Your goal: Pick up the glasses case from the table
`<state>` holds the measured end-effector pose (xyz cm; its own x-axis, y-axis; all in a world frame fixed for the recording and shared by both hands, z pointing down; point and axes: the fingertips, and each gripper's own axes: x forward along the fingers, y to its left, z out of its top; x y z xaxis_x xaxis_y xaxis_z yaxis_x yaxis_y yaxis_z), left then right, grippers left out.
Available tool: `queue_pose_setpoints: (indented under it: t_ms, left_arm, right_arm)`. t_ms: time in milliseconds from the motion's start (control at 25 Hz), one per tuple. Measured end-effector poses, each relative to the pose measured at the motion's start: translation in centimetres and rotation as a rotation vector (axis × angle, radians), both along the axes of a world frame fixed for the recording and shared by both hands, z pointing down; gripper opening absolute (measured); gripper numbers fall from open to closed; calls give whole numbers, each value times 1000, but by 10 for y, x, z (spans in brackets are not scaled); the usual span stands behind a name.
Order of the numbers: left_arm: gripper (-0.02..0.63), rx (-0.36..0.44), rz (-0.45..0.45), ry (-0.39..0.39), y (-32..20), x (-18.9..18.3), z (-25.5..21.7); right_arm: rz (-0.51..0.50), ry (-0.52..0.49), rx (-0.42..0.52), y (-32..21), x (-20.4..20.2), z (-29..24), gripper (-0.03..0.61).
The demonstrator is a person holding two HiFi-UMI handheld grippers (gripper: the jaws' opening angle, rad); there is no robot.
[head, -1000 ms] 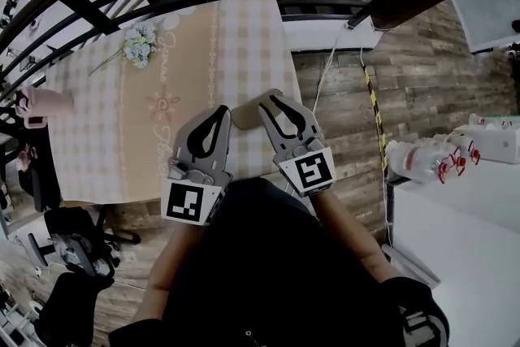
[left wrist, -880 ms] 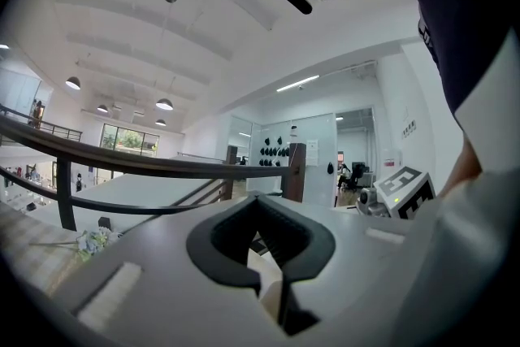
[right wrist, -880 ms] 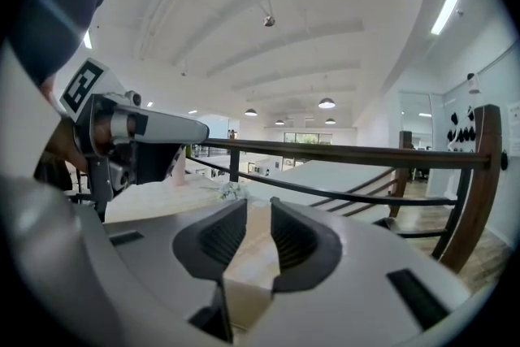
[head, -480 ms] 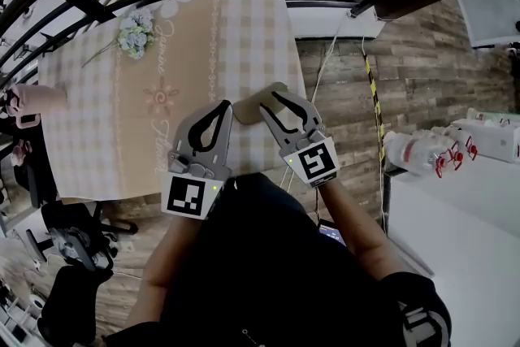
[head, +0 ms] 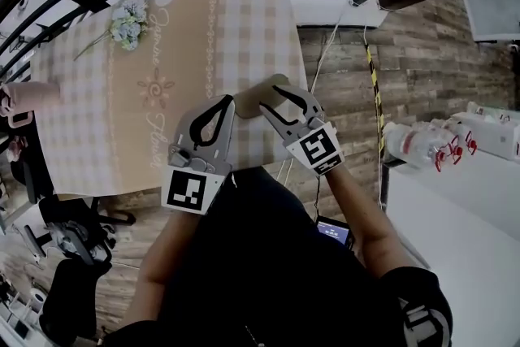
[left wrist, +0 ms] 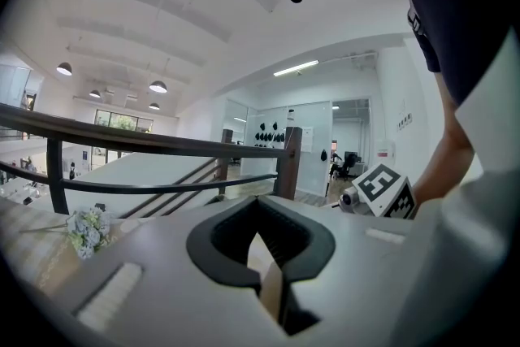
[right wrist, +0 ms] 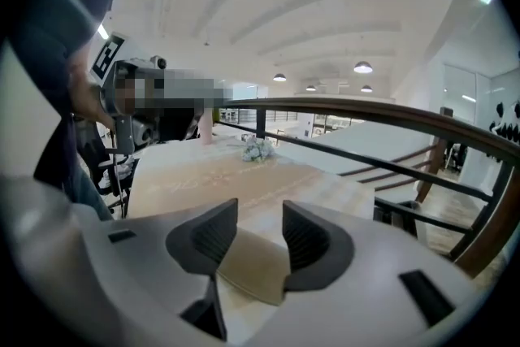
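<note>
Both grippers sunk nearer table (head: 203, 36) since a second ago; right gripper (right wrist: 260, 211), jaws just opening, spread over tan glasses case (right wrist: 252, 268) lying at table's near edge; left gripper (left wrist: 258, 207), jaws pressed together, empty

The tabletop (head: 97, 110) is viewed steeply from above in the head view. It is viewed low and close, toward its far end, from the left hand-held gripper (head: 224, 100) and the right hand-held gripper (head: 270, 97). The flowers (head: 126, 20) are shared.
</note>
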<state>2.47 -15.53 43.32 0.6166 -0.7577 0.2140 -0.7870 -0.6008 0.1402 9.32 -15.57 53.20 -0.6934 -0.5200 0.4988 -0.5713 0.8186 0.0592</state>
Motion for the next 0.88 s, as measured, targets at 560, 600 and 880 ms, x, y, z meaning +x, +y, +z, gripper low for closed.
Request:
queue_pose_setpoints:
  t_ms: [560, 600, 880]
  left_arm:
    - [11, -46, -1, -11, -5, 10, 17]
    - [11, -47, -2, -11, -5, 10, 18]
    - [11, -60, -11, -11, -8, 8, 22]
  right_arm:
    - [-265, 266, -108, 12, 12, 48, 252]
    - [-289, 285, -109, 14, 12, 51, 260]
    - [-457, 450, -85, 21, 11, 72, 304]
